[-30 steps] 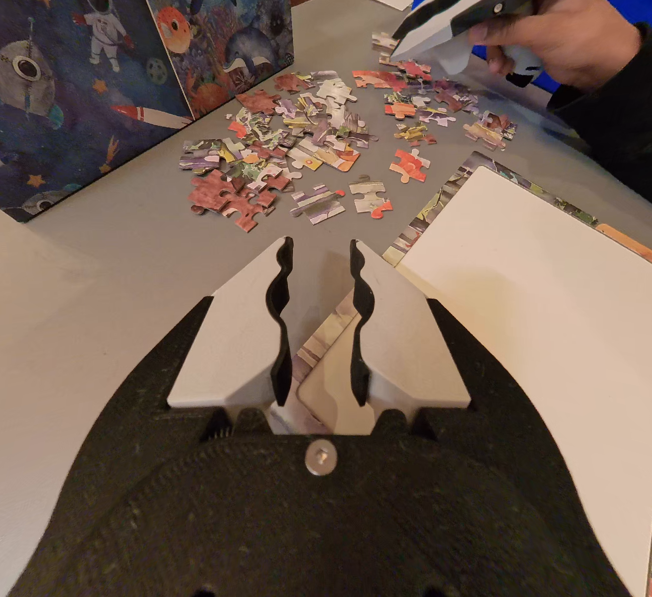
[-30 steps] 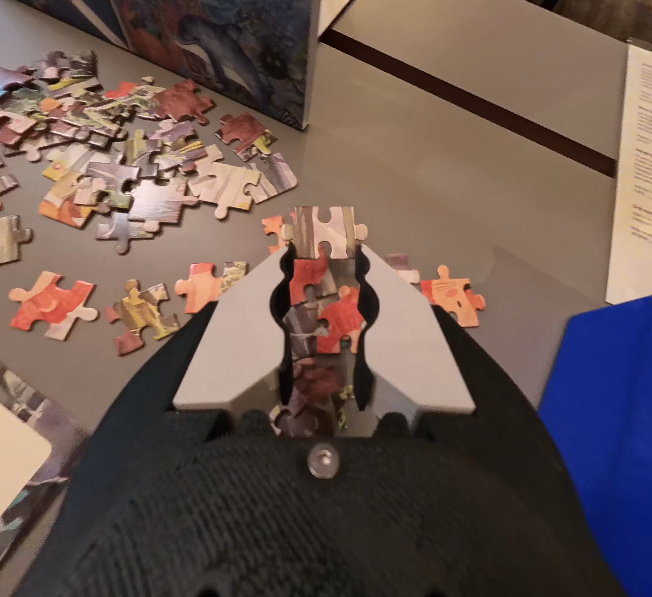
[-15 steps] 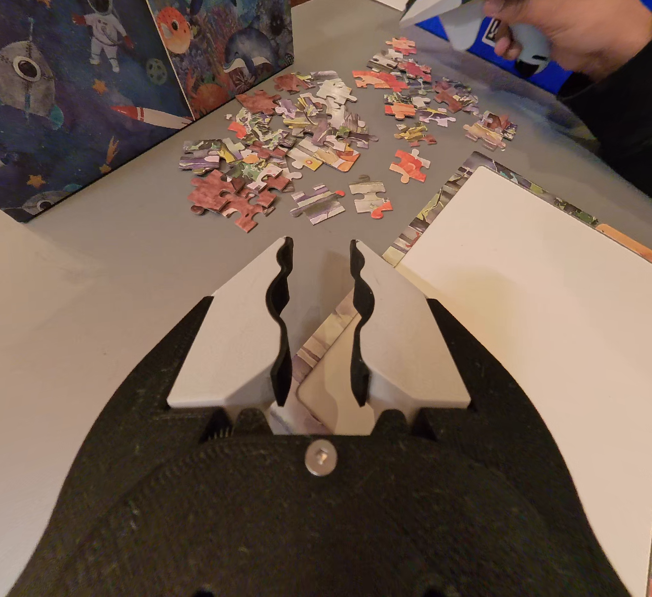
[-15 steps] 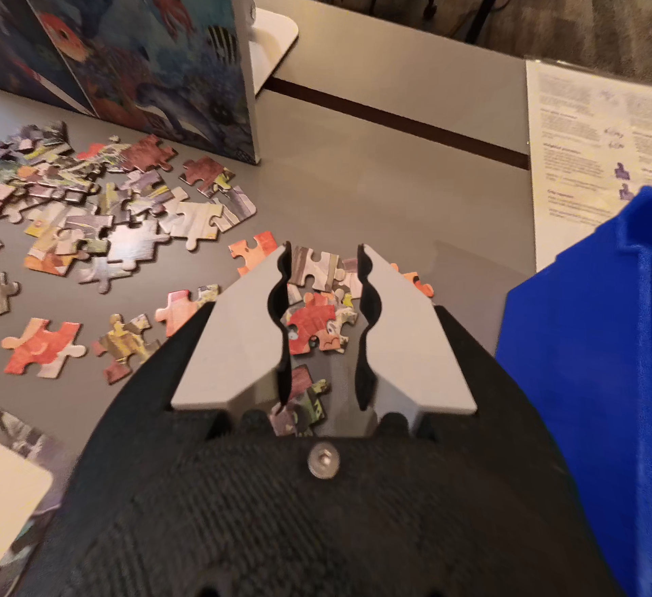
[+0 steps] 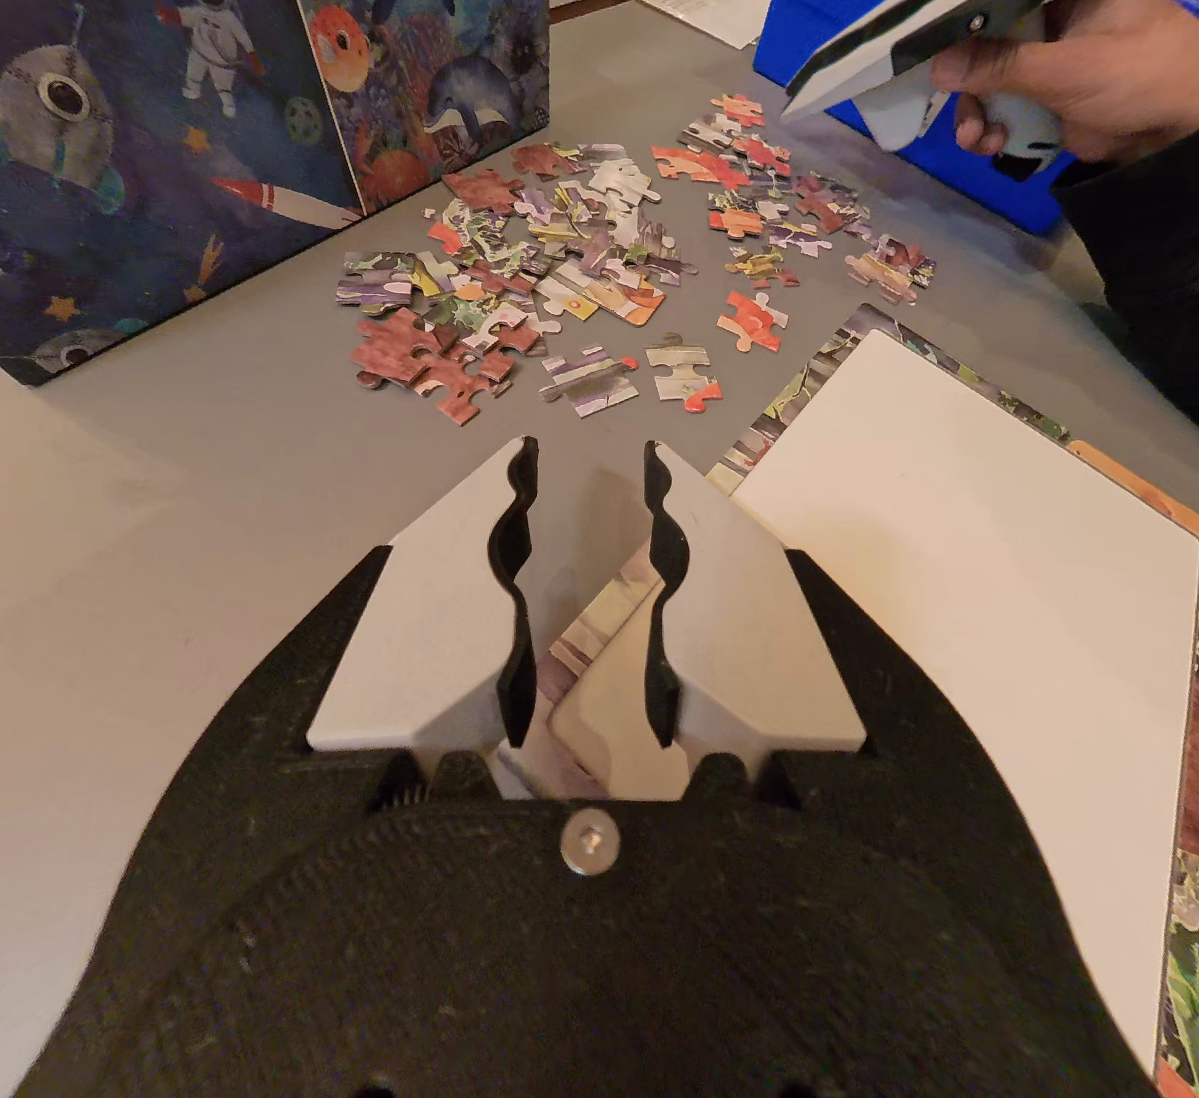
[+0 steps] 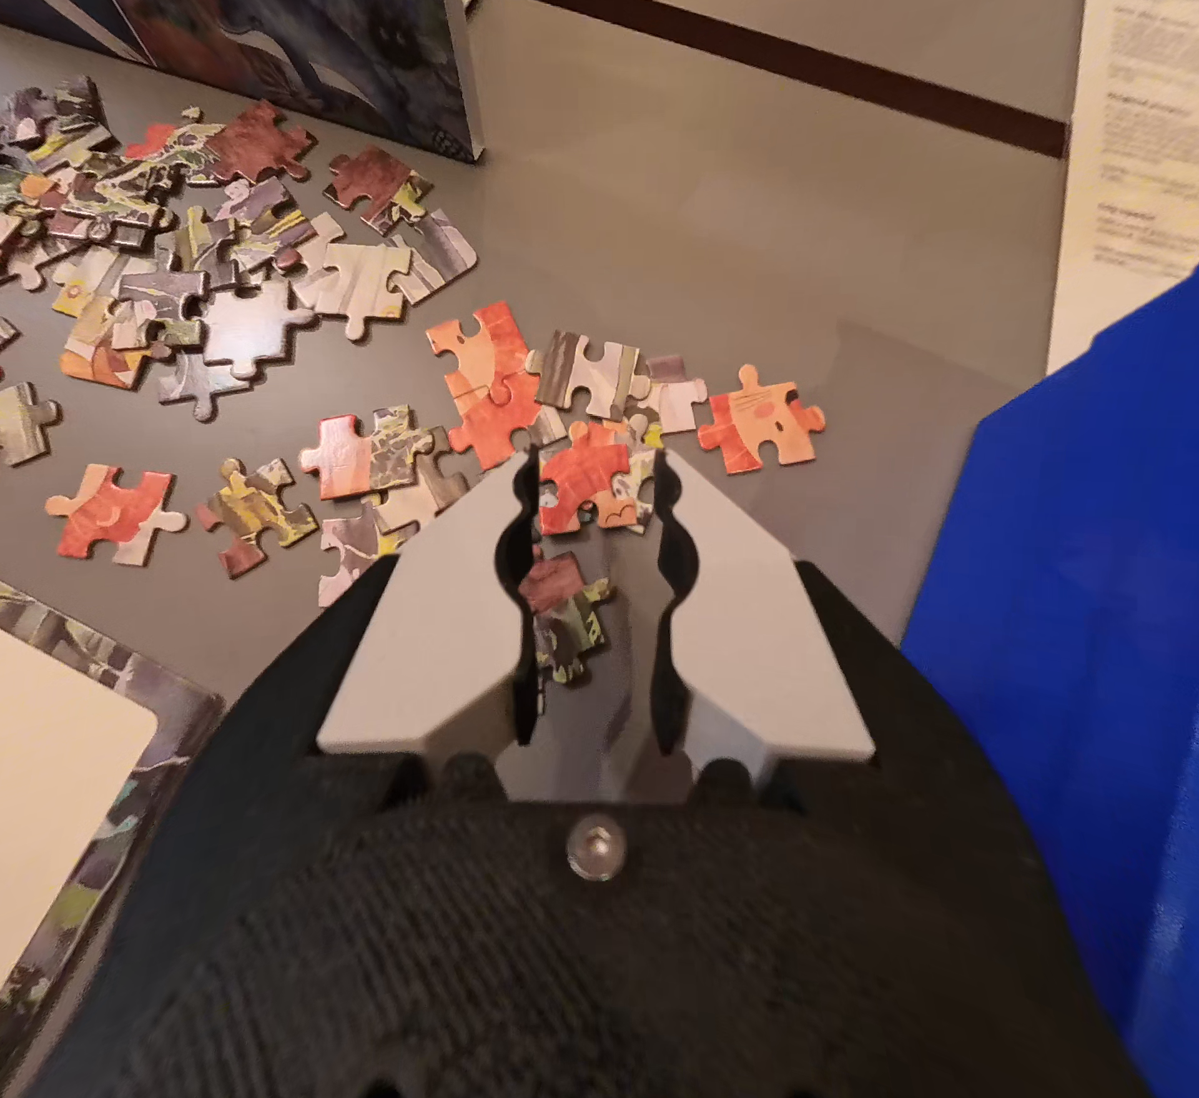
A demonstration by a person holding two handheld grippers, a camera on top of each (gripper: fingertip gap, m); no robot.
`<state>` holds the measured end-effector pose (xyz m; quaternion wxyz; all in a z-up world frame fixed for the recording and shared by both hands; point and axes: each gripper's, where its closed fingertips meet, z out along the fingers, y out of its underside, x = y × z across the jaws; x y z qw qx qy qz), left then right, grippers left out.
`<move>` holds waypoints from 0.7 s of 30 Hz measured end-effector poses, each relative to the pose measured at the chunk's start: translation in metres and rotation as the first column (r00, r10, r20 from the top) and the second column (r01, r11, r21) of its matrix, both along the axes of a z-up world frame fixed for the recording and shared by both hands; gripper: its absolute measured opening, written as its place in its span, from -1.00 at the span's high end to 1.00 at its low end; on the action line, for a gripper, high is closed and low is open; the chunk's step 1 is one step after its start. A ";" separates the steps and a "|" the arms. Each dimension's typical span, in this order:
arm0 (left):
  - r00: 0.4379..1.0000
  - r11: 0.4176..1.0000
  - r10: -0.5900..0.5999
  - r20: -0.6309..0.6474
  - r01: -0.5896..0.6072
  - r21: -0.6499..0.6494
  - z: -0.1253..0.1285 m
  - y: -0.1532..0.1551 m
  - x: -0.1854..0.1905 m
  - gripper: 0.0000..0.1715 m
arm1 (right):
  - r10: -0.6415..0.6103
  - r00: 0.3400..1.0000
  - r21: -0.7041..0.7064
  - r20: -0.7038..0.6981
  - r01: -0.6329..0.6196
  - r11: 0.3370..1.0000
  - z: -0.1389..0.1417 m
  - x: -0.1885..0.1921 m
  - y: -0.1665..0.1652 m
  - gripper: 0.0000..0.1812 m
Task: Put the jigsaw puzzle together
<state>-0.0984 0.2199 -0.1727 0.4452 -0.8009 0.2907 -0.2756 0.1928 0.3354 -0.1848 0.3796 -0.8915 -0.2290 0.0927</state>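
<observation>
Right gripper [image 6: 593, 457] has dropped back toward the loose pieces; left gripper [image 5: 590, 450] unchanged.
Left view: jaws parted, empty, over the puzzle board's [image 5: 973, 580] corner; scattered pieces [image 5: 571, 269] lie beyond the board. Right view: jaws parted, holding nothing, above an orange piece [image 6: 587, 483] near the blue bin [image 6: 1070, 645], beyond the board.

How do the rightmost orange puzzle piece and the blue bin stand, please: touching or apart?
Apart. The right wrist view shows bare grey table between the orange puzzle piece and the blue bin.
</observation>
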 end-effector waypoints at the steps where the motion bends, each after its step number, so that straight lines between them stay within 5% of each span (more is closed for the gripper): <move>1: 1.000 1.000 0.000 0.003 0.000 0.000 0.000 0.000 0.000 0.63 | -0.001 1.000 -0.006 -0.012 0.001 1.000 0.000 0.000 -0.001 0.63; 14: 1.000 1.000 -0.006 -0.003 0.007 0.003 0.000 -0.001 0.001 0.63 | 0.049 0.999 -0.084 -0.020 -0.051 0.995 -0.024 -0.004 -0.004 0.54; 21: 1.000 1.000 -0.012 -0.021 0.013 0.010 -0.001 -0.002 0.002 0.63 | 0.073 0.997 -0.080 0.016 -0.071 0.994 -0.026 -0.005 -0.005 0.81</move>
